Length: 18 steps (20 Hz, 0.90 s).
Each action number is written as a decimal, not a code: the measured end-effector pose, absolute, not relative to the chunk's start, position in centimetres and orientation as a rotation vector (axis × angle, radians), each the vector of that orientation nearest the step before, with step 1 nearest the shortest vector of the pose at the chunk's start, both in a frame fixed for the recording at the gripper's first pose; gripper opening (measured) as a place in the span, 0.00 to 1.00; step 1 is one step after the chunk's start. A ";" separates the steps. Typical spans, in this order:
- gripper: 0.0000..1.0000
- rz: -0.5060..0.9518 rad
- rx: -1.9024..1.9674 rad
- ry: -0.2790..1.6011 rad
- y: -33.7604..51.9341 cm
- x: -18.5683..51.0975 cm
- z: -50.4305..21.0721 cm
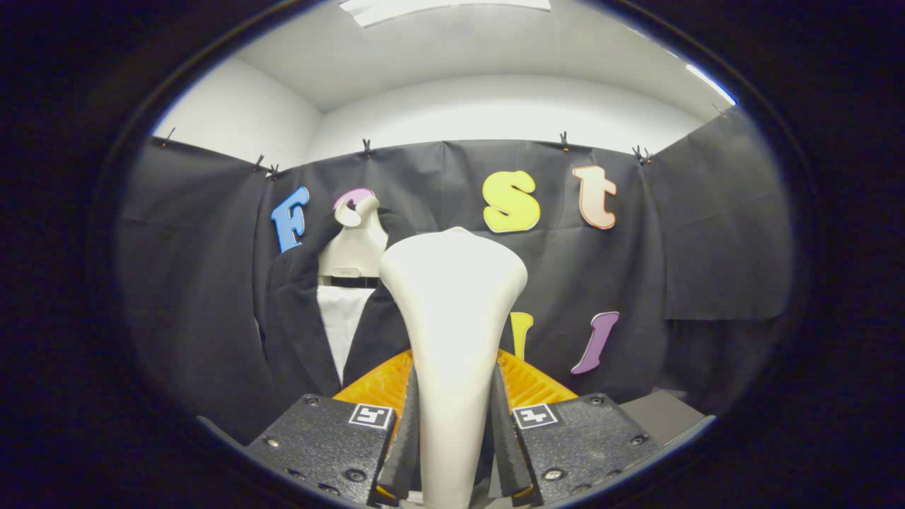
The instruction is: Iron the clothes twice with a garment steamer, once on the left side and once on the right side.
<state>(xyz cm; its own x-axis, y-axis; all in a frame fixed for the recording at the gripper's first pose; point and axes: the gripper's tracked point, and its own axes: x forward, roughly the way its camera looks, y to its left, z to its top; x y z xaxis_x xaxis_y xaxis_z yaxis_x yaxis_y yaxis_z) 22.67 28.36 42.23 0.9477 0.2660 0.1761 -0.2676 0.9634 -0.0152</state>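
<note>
The hand-held gripper (452,424) is clamped on the garment steamer (452,297): its two fingers (403,438) press against either side of the steamer's narrow cream handle, which stands upright between them. Above the fingers the handle widens into a broad, rounded head that rises well ahead of the gripper and hides part of what lies behind it. Ribbed orange parts of the gripper's body show on both sides of the handle, just behind the fingers, and each finger mount carries a small square black-and-white marker (371,416).

Beyond the steamer and to the left of its head, the clothes hang on a pale mannequin torso (353,247) that stands close against the booth's black cloth wall (707,247). A dark jacket (297,332) is draped over the torso's shoulders and hangs open at the front, with a white shirt panel (341,325) showing in the V between its lapels. A dark band crosses the torso just above the shirt. The steamer's head overlaps the jacket's right-hand side in this view; whether it touches the fabric cannot be told.

Small clips hold the top edge of the cloth wall, and above it are white room walls and a ceiling with a bright light panel (438,8). A corner of a grey worktop (657,410) shows beside the right finger mount.
</note>
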 end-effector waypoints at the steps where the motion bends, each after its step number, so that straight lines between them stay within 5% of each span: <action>1: 0.49 0.265 -0.011 -0.179 29.4 23.0 42.7; 18: 0.48 0.186 -0.158 -0.044 32.5 25.6 35.1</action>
<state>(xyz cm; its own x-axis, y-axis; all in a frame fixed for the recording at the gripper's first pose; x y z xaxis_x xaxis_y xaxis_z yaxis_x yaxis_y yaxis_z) 25.60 32.50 35.05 0.9819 0.1871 0.0289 -0.1802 0.9704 -0.1607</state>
